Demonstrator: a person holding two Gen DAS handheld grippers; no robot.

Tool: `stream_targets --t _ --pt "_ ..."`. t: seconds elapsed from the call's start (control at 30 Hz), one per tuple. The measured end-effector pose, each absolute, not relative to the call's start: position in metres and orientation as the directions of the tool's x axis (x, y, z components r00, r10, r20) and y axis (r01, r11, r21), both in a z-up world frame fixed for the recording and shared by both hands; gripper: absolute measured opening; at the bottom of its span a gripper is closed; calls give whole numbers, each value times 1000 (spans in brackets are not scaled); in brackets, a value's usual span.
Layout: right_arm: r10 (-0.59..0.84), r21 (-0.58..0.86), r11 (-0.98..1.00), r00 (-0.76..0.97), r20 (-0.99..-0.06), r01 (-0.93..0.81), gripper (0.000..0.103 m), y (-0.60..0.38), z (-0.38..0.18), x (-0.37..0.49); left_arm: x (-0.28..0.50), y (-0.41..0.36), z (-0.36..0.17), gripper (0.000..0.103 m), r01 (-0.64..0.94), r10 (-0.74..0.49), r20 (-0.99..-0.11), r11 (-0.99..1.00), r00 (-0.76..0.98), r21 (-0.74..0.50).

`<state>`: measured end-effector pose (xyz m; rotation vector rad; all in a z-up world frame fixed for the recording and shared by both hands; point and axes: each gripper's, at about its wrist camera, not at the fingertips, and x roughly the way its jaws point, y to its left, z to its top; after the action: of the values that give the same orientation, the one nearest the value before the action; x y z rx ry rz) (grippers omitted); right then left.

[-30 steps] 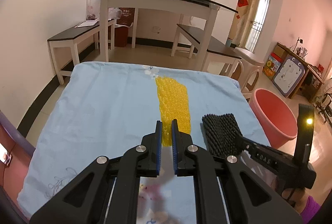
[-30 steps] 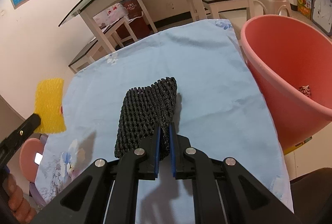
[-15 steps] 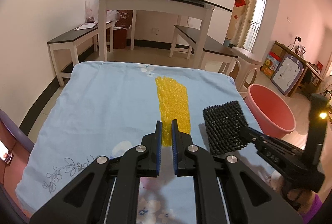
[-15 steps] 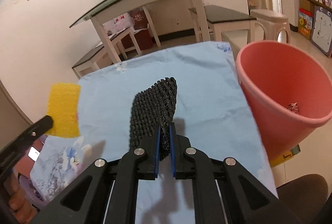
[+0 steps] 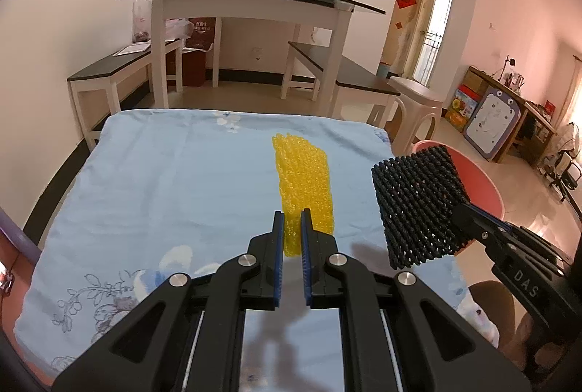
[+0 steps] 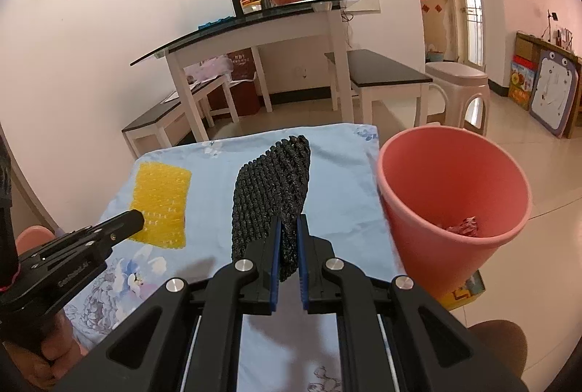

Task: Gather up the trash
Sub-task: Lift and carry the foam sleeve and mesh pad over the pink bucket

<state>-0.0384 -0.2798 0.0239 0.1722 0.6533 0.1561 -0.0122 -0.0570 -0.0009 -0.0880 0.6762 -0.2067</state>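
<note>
Left wrist view: the left gripper [image 5: 292, 223] is clamped on the near end of a yellow foam net [image 5: 303, 180], its blue-padded jaws nearly together with only the net between them. The net extends away from the jaws above the blue floral cloth [image 5: 174, 181]; whether its far end touches the cloth cannot be determined. To the right in this view, the right gripper [image 5: 459, 210] holds a black foam net [image 5: 418, 206] raised clear of the cloth, in front of the pink bucket [image 5: 485, 179]. Right wrist view: the right gripper [image 6: 288, 234] is closed on the lower edge of the black foam net [image 6: 272, 188], which stands upright from the jaws. The pink bucket [image 6: 454, 188] stands just beside the right edge of the cloth [image 6: 338, 181], mouth tilted toward the camera, with a crumpled wrapper [image 6: 463, 226] lying inside. The left gripper [image 6: 136, 219] and yellow foam net [image 6: 160, 206] appear at left, over the cloth.
</note>
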Motion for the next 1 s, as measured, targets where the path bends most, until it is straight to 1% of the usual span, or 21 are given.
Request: stream_targets --t 0.37,1.0 --pt "154 205 978 800 -580 -40 8 -299 31 -45 -7 -72 3 8 191 -241 -606 970 758 -147" --pt "138 223 975 794 -592 -3 8 -313 24 -42 0 -86 3 8 210 -256 -598 967 759 -148"
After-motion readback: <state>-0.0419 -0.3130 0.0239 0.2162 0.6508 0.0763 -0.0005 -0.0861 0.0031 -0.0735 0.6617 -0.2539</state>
